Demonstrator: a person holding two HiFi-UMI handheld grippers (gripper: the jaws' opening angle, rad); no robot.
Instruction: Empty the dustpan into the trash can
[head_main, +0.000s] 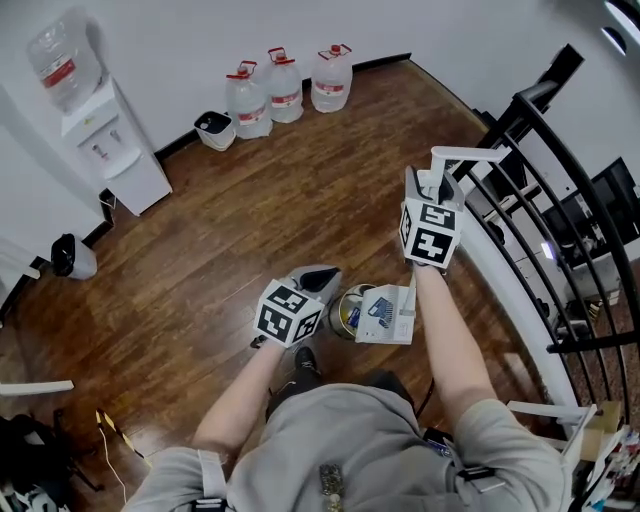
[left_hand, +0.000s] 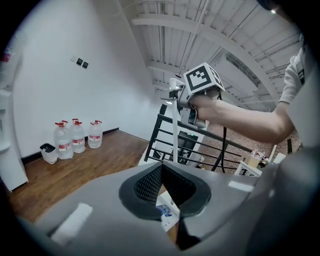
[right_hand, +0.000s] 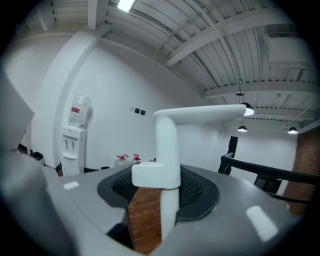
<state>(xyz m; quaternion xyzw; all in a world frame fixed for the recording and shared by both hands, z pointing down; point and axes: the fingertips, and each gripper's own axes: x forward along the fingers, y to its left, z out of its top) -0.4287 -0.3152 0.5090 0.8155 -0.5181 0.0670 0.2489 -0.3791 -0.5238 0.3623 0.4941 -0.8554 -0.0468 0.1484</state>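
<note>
Right gripper view: my right gripper (right_hand: 162, 186) clamps the upright handle of the white plastic long-handled dustpan (right_hand: 167, 147). Head view adds its pan (head_main: 392, 322), blue-white litter (head_main: 379, 311) inside, hanging beside my left gripper (head_main: 322, 278), pinched closed and empty.

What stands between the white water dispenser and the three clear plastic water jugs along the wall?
A small white trash can with a dark inside, right beside the jugs on the floor; the head view shows it.

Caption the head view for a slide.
Right gripper holds the dustpan by its handle, beside a round can on wood floor.
</note>
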